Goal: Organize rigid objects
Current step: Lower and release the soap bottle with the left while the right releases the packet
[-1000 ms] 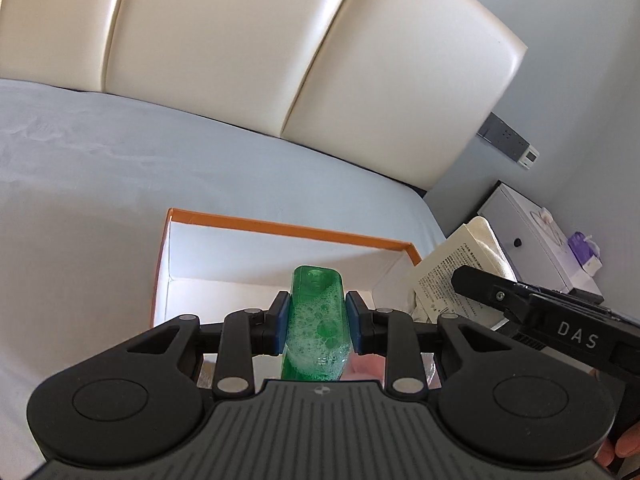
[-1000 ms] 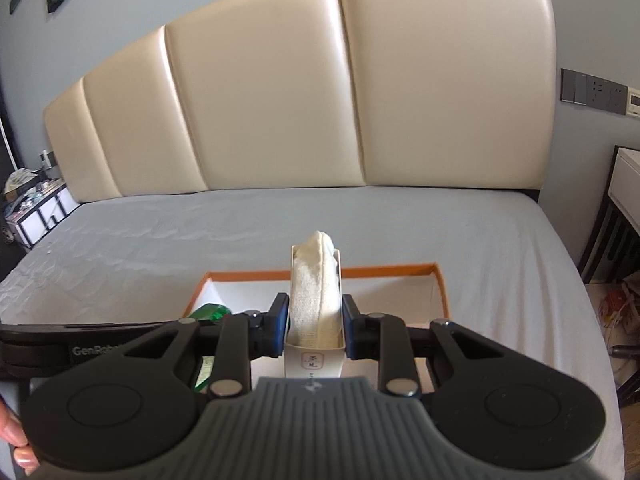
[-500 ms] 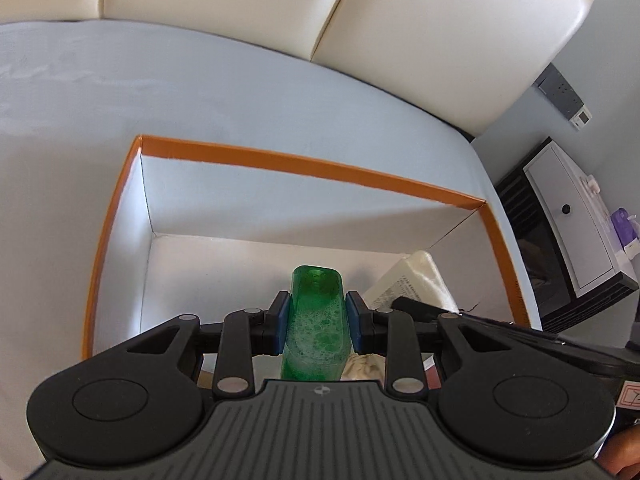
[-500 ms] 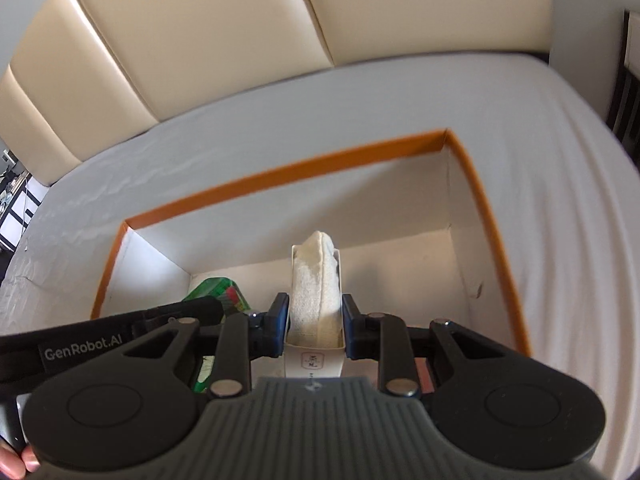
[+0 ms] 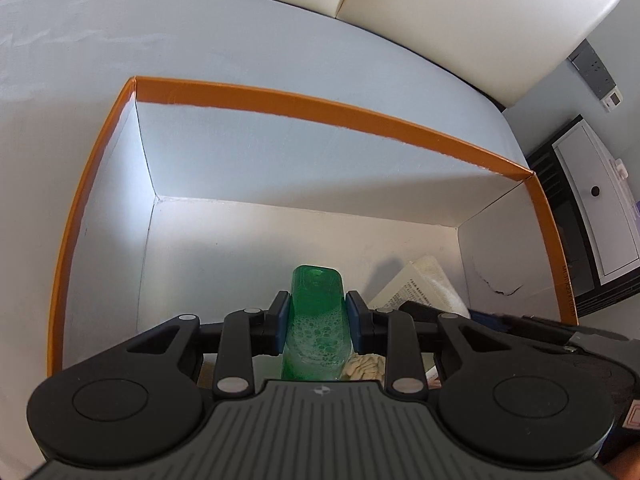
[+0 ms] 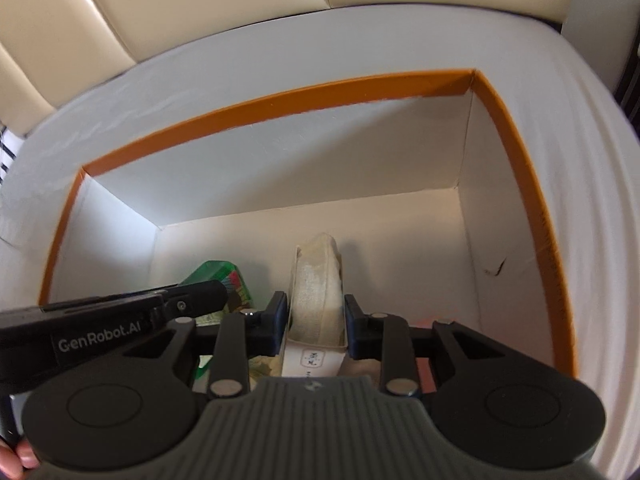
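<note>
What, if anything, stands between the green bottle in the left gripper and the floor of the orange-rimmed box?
Nothing visible: the green bottle, clamped in the left gripper, is already inside the box, with bare floor ahead. A white packet sits to its right, apart. Directly underneath is hidden.

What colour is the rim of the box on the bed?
Orange, around the box rim; clearest in the left wrist view.

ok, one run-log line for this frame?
left gripper: shut on green bottle | right gripper: just been opening, cloth pack between fingers | both inside orange-rimmed box
</note>
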Action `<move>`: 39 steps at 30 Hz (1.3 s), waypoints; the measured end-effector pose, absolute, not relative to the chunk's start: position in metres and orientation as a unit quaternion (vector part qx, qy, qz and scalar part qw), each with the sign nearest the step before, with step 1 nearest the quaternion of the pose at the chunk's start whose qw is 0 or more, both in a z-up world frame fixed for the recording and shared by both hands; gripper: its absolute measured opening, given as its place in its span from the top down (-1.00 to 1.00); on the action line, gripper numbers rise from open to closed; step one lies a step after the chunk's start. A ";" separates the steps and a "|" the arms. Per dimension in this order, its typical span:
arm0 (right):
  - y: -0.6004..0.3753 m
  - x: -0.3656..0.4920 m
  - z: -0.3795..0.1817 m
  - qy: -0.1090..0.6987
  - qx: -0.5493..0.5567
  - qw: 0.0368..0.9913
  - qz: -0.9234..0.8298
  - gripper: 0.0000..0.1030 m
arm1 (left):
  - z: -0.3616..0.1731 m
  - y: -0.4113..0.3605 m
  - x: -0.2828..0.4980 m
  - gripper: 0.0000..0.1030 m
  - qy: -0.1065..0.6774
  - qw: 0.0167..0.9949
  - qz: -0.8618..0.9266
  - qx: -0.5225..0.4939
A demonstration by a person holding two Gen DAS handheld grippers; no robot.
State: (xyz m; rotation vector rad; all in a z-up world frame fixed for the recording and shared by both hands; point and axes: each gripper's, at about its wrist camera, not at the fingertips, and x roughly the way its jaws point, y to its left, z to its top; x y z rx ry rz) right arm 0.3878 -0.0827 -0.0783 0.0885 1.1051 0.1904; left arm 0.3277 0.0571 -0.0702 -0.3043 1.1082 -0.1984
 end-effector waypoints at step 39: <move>-0.089 0.351 -0.041 0.417 -0.062 0.906 0.033 -0.09 | -0.046 0.038 0.305 -0.22 0.449 0.884 -0.077 -0.104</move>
